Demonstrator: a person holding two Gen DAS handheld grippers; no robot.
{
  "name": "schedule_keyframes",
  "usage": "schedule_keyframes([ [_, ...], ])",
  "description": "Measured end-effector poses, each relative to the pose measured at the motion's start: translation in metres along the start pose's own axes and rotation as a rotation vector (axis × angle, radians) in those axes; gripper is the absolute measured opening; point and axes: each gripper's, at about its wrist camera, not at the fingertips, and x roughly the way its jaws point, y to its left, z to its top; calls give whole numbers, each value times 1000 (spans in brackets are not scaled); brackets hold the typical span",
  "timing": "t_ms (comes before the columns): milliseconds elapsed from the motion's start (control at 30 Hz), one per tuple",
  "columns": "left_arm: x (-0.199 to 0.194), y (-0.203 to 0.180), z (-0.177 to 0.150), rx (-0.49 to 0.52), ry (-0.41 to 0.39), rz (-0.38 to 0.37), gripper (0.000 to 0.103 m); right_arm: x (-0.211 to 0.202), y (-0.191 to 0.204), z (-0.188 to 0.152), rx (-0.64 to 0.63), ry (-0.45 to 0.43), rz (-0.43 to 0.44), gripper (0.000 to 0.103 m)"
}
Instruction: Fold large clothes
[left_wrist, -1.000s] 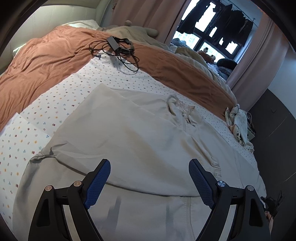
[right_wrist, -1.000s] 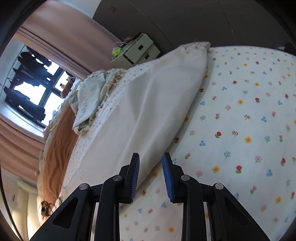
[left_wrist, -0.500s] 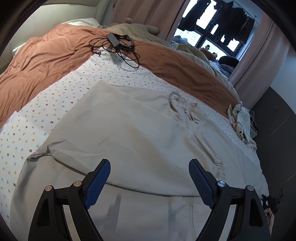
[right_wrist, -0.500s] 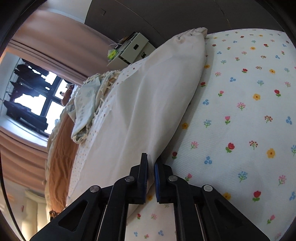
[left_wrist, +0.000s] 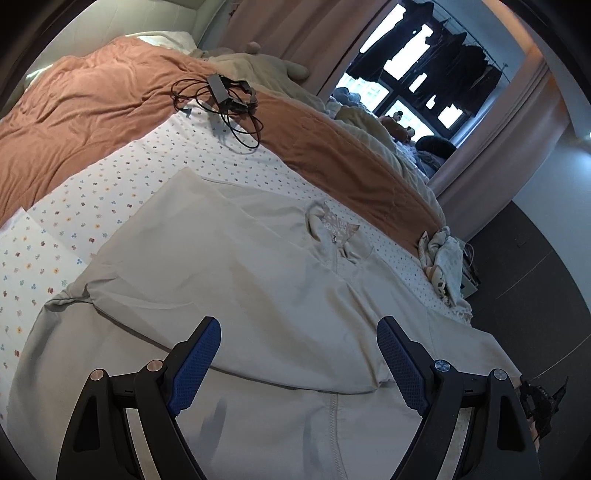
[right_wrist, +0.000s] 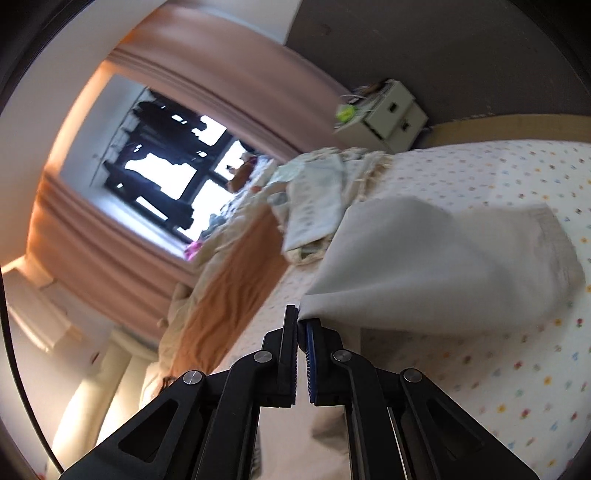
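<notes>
A large beige zip-up garment (left_wrist: 258, 295) lies spread on the floral bed sheet (left_wrist: 92, 206), its left sleeve folded across the body. My left gripper (left_wrist: 297, 354) is open and empty, hovering over the garment's lower middle. In the right wrist view my right gripper (right_wrist: 301, 332) is shut on the edge of the garment's sleeve (right_wrist: 443, 266) and holds it lifted above the floral sheet (right_wrist: 517, 369); the cuff end hangs toward the right.
A rust-orange blanket (left_wrist: 92, 110) covers the far side of the bed, with a black charger and cables (left_wrist: 225, 96) on it. A crumpled pale cloth (left_wrist: 443, 258) lies at the bed's right edge. A small white drawer unit (right_wrist: 388, 114) stands by the dark wall.
My right gripper closed on the sleeve edge and lifted it off the sheet, swinging upward. My left gripper stayed open over the garment, shifting only slightly.
</notes>
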Motion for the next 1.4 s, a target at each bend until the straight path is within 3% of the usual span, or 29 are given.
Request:
schedule_keyframes([
  [300, -17, 9, 6, -33, 21, -26, 87, 18, 69, -56, -74, 97, 89, 6],
  [500, -27, 21, 13, -44, 24, -49, 87, 41, 105, -97, -134, 175, 99, 6],
  [767, -35, 44, 22, -96, 19, -53, 87, 95, 138, -170, -224, 336, 63, 6],
  [933, -35, 57, 27, -129, 25, -59, 87, 133, 150, -223, -325, 465, -11, 6],
  [1033, -33, 62, 28, -143, 34, -51, 87, 152, 149, -252, -372, 582, -122, 14],
  [1067, -32, 63, 27, -145, 40, -48, 87, 158, 146, -259, -360, 635, -145, 31],
  [1133, -30, 63, 25, -146, 52, -47, 87, 162, 136, -269, -311, 712, -158, 51],
  [1167, -30, 62, 25, -143, 57, -50, 87, 159, 134, -268, -304, 724, -165, 53],
  [1333, -31, 57, 22, -117, 57, -40, 87, 124, 135, -233, -345, 641, -182, 53],
  [1400, -30, 57, 21, -114, 60, -32, 87, 108, 131, -213, -346, 582, -211, 59],
])
